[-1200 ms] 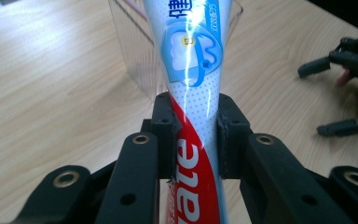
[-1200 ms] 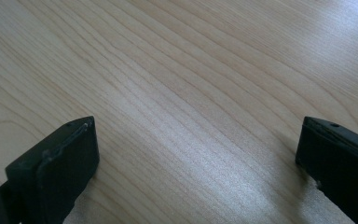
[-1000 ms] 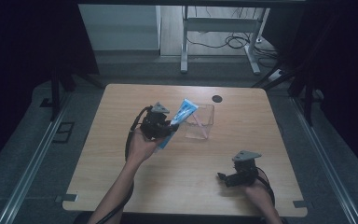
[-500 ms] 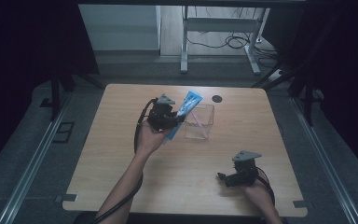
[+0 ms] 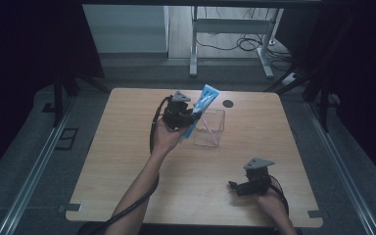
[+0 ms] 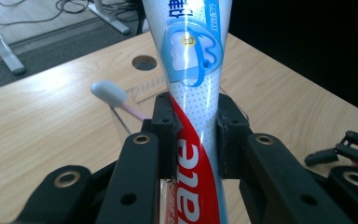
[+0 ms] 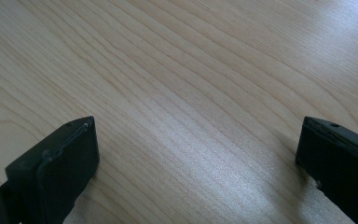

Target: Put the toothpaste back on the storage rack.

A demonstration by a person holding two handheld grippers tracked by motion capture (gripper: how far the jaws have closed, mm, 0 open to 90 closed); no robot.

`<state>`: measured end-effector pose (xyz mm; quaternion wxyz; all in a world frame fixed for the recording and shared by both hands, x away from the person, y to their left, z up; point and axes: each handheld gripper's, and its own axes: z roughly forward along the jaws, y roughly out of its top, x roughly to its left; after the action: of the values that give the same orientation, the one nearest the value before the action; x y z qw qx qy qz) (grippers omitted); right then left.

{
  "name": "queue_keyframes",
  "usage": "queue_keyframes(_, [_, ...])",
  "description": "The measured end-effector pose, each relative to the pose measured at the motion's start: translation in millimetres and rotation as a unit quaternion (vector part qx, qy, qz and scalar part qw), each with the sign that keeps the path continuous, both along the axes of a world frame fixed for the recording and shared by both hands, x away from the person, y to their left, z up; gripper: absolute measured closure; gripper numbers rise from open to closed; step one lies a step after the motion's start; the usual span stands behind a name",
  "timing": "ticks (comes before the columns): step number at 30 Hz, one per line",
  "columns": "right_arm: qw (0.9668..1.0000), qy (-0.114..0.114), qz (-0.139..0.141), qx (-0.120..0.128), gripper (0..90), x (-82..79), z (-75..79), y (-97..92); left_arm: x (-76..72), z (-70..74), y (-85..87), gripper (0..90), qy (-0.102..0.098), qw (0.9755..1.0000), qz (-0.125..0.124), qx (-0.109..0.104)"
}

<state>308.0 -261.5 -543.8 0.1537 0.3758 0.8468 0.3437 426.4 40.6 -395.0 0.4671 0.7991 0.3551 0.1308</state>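
Observation:
My left gripper [image 5: 188, 119] is shut on a blue, white and red toothpaste tube [image 5: 201, 107], held tilted above the left rim of a clear plastic box [image 5: 210, 128]. In the left gripper view the tube [image 6: 193, 93] runs up between the pads [image 6: 164, 123], and a toothbrush with a white head [image 6: 109, 92] leans inside the clear box behind it. My right gripper [image 5: 235, 187] rests low near the table's front right, pointing left. Its jaws stand wide apart in the right gripper view [image 7: 198, 158], with bare wood between them.
The wooden table [image 5: 127, 147] has a round cable hole [image 5: 228, 104] near its far edge. Metal desk legs and cables [image 5: 235, 44] stand on the floor beyond the table. Dark surroundings flank both sides.
My left hand has carried the toothpaste tube to the right and slightly up, toward the clear box. The right hand has stayed where it was.

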Motion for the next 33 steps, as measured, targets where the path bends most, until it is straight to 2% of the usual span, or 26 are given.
queue_keyframes(4, [1.0000, 0.000, 0.000, 0.000, 0.0, 0.0, 0.0, 0.0, 6.1, 1.3, -5.0, 73.3, -0.004, 0.9999, 0.003, -0.012])
queue_keyframes(14, [1.0000, 0.000, 0.000, 0.000, 0.0, 0.0, 0.0, 0.0, 21.9, -0.8, -19.3, 73.4, -0.021, 0.9995, 0.005, -0.025])
queue_keyframes(17, [1.0000, 0.000, 0.000, 0.000, 0.0, 0.0, 0.0, 0.0, 25.5, -1.2, -23.0, 73.4, -0.030, 0.9993, 0.004, -0.023])
queue_keyframes(24, [1.0000, 0.000, 0.000, 0.000, 0.0, 0.0, 0.0, 0.0, 32.7, -0.5, -30.9, 73.4, -0.045, 0.9984, 0.006, -0.032])
queue_keyframes(33, [1.0000, 0.000, 0.000, 0.000, 0.0, -0.1, 0.0, 0.1, 40.8, 0.2, -41.3, 73.4, -0.059, 0.9975, 0.012, -0.038])
